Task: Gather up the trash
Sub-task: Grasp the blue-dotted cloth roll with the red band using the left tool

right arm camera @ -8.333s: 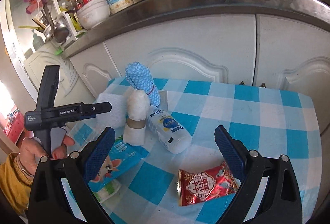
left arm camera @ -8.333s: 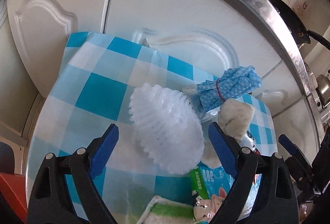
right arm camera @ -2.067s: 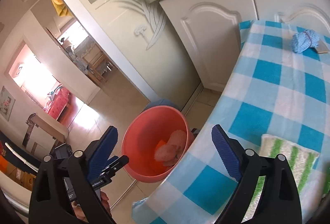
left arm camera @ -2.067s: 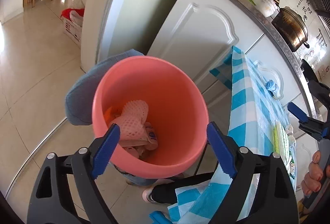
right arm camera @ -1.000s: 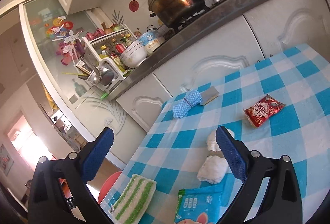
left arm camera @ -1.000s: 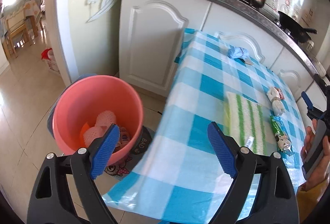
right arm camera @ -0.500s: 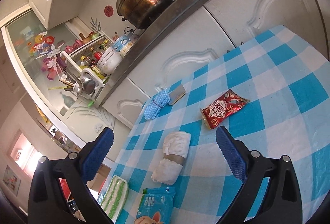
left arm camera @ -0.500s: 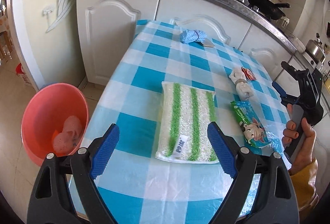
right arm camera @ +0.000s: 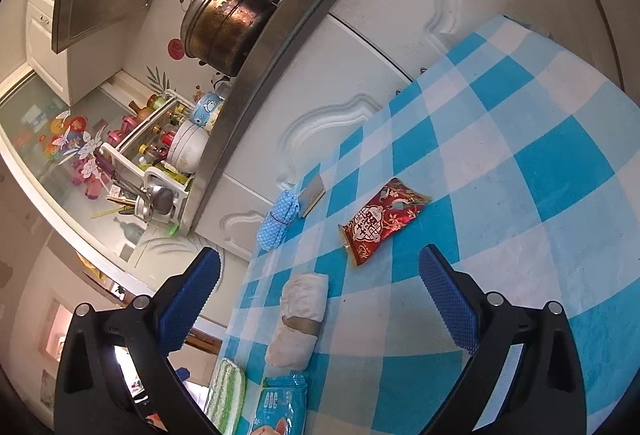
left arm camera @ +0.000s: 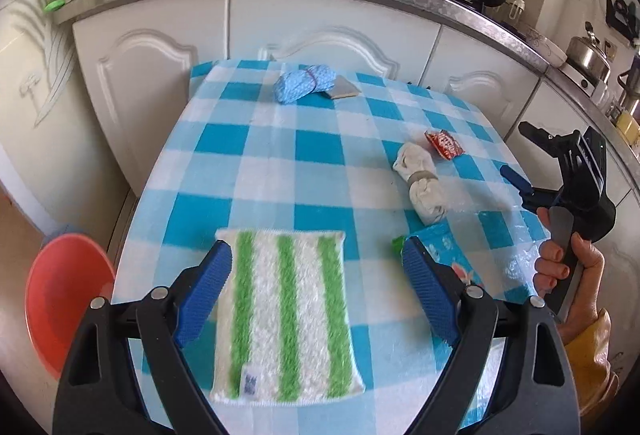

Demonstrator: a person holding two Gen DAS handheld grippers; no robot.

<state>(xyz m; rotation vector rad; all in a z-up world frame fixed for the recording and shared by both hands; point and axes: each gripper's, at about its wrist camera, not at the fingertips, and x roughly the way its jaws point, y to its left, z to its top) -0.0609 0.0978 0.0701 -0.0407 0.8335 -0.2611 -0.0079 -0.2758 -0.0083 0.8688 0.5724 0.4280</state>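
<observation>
Both fingers wide, empty. Red wrapper [right arm camera: 384, 219] lies just beyond right fingers [right arm camera: 448, 299]; next pickup judged there, then bucket [left arm camera: 60, 299].

The left wrist view looks steeply down from the near edge of the blue-and-white checked tablecloth [left arm camera: 320, 155] toward the white cabinet doors [left arm camera: 332, 23]. The right wrist view, strongly rolled, looks flatter and lower across the same cloth. Both share the crumpled red foil snack wrapper [left arm camera: 444, 143], the taped white cloth roll [left arm camera: 420, 183] and the green-striped white towel [left arm camera: 284, 315].
</observation>
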